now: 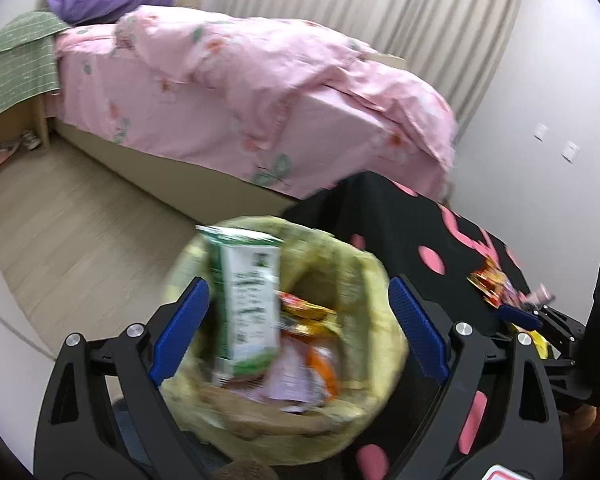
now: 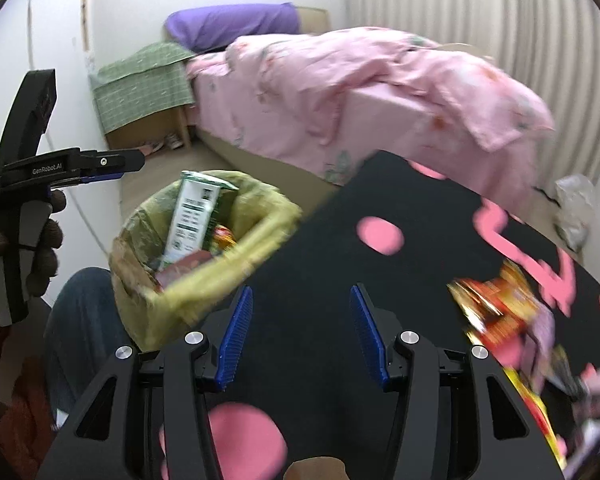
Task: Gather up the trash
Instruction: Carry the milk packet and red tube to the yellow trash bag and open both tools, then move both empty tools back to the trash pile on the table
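The white lettering "GenRobot.AI" is showing on the black side of the left gripper [image 2: 112,170], seen in the right wrist view. The green and white carton [image 2: 192,216] standing in the yellow-lined bin [image 2: 260,216] is carrying blocks of print and a barcode-like mark, all too blurred to read. The snack wrappers [image 2: 500,312] on the counter [image 2: 320,240] are showing no legible words either.

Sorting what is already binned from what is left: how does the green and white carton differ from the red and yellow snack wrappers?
The green and white carton stands on end inside the yellow-lined bin; the red and yellow snack wrappers lie on the black cloth. The carton is a stiff box, the wrappers crumpled. Neither is held.
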`<control>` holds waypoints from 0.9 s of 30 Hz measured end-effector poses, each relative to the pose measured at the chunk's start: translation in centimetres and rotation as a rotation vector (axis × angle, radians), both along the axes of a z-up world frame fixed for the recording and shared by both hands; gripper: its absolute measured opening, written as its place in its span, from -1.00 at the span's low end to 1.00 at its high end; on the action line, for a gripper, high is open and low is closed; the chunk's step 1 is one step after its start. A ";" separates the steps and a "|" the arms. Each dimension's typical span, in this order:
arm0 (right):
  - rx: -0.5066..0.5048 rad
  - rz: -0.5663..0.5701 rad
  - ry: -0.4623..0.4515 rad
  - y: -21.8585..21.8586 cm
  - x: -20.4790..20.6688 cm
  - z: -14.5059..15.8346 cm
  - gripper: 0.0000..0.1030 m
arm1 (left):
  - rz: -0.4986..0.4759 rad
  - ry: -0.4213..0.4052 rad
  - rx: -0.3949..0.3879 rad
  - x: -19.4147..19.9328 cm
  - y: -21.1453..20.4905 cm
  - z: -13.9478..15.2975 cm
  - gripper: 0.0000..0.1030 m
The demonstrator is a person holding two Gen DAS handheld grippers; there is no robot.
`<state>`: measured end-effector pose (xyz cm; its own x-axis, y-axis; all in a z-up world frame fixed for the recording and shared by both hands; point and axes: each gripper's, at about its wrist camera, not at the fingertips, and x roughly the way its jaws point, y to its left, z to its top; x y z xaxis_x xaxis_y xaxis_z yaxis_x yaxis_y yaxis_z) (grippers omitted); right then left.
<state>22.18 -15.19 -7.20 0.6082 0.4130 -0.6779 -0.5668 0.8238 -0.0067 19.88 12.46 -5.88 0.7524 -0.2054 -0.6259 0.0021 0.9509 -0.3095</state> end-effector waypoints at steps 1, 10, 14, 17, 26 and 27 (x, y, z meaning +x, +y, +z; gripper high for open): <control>-0.001 -0.030 -0.009 -1.3 -0.6 0.1 -0.06 | -0.017 0.002 0.001 0.1 -0.8 0.0 0.68; 0.051 -0.297 -0.063 -12.8 -4.5 1.4 -0.06 | -0.229 0.032 0.036 1.1 -10.5 -1.1 0.68; 0.035 -0.411 -0.124 -17.1 -5.8 2.3 -0.04 | -0.306 0.039 0.051 1.2 -14.0 -1.5 0.68; 0.072 -0.465 -0.127 -20.1 -6.6 2.3 0.16 | -0.350 0.051 0.058 1.3 -16.2 -1.8 0.68; 0.098 -0.551 -0.052 -25.2 -7.7 0.2 0.16 | -0.462 0.082 0.090 1.5 -21.7 -2.7 0.68; 0.099 -0.559 -0.048 -25.5 -7.7 0.0 0.16 | -0.473 0.084 0.091 1.4 -22.2 -2.8 0.68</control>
<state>14.45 -40.70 -7.15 0.7819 0.0796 -0.6183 -0.0452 0.9964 0.0711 21.30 -9.72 -8.71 0.5362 -0.4541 -0.7116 0.4190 0.8750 -0.2427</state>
